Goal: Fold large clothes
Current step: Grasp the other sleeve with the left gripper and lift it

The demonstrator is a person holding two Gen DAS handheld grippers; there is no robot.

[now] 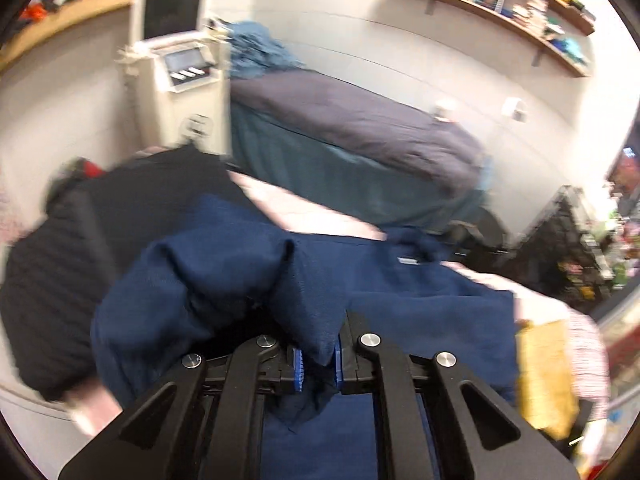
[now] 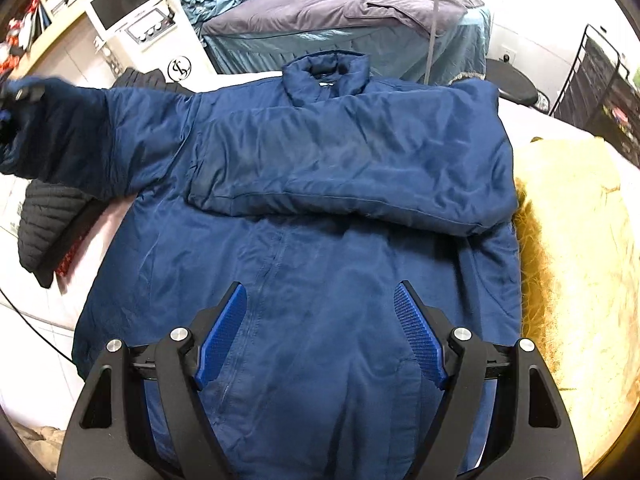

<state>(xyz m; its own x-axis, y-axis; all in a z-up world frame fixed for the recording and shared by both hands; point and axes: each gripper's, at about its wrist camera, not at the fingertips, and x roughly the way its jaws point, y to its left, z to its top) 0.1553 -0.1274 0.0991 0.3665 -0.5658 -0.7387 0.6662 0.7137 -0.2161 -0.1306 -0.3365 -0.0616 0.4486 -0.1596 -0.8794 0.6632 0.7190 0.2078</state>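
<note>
I have the big navy-blue padded jacket [image 2: 312, 208] spread front-up on the pale pink bed cover [image 2: 100, 240], collar away from me, with one sleeve already laid across the chest. My left gripper [image 1: 318, 364] has its blue pads closed tight on a bunch of the other sleeve's cuff [image 1: 224, 276], lifted clear of the bed; that view is smeared, so I can only guess how much cloth sits between the pads. My right gripper [image 2: 320, 336] hangs over the lower front of the jacket with its fingers spread wide, holding nothing. The risk I see is the slick shell slipping out of a shallow pinch as I carry the sleeve across. It could also drag the shoulder and pull the laid sleeve askew. The black ribbed quilted garment [image 2: 44, 216] lies just beside the raised sleeve, partly under it, and could snag or get swept along. The fuzzy yellow blanket [image 2: 572, 240] crowds the opposite edge.
</note>
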